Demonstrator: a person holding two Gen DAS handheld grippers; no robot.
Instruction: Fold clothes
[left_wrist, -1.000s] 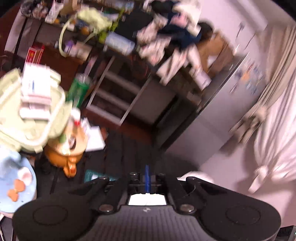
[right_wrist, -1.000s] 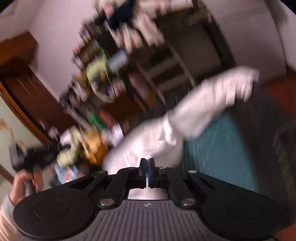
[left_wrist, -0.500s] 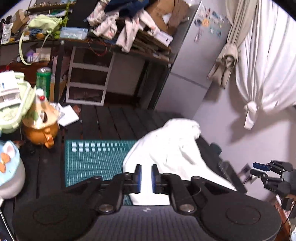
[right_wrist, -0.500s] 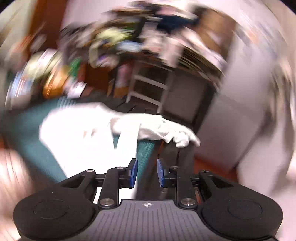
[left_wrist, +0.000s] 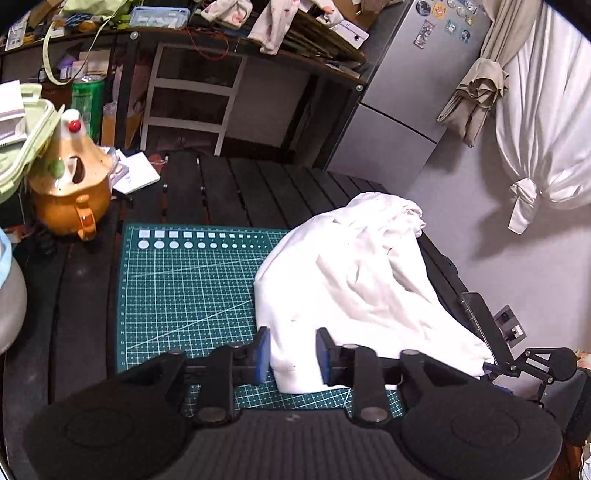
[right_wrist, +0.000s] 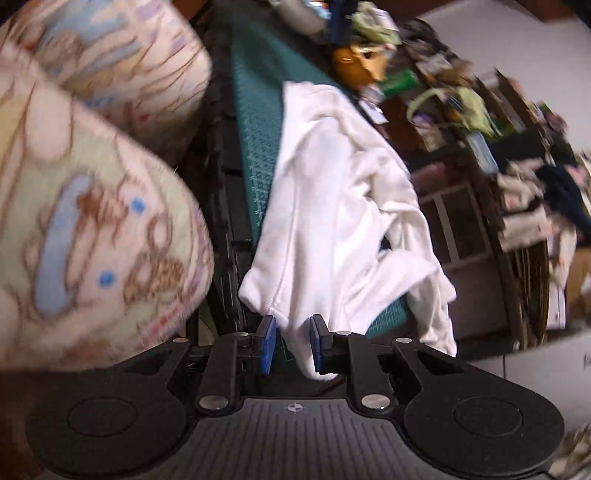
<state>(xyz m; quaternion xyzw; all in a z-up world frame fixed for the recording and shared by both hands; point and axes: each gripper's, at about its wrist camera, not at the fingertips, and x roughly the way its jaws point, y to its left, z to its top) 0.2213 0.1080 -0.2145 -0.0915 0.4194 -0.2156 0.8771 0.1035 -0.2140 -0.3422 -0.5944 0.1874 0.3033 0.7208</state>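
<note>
1. A cluttered room: a dark slatted table (left_wrist: 221, 192) carries a green cutting mat (left_wrist: 184, 280), with an orange teapot (left_wrist: 70, 195) at its far left corner, shelves of odds and ends behind, a grey fridge (left_wrist: 399, 96) and a tied white curtain (left_wrist: 539, 122) to the right
2. The white garment (left_wrist: 354, 280) lies rumpled across the right part of the mat, its right side spilling past the mat onto the table's edge; it is bunched and creased, not flat and not in a neat fold
3. Seen from the left wrist, its long axis runs from the near hem, just ahead of the tool, away and rightward to a crumpled end at the far right corner
4. The left gripper (left_wrist: 291, 350) has its jaws parted, blue pads either side of the near left corner of the cloth; the fabric sits between them but nothing is pinched
5. The right gripper (right_wrist: 292, 341) is likewise parted, straddling a hanging corner of the garment (right_wrist: 332, 192) at the table's right edge, with no clamp on it; a patterned fleece sleeve (right_wrist: 92, 221) crowds the left of that view
6. Judgement: both tools sit at the near edge, one at each corner, so whatever comes next turns on that hem line; the left one is nearer the part lying on the mat, the right one nearer the overhang
</note>
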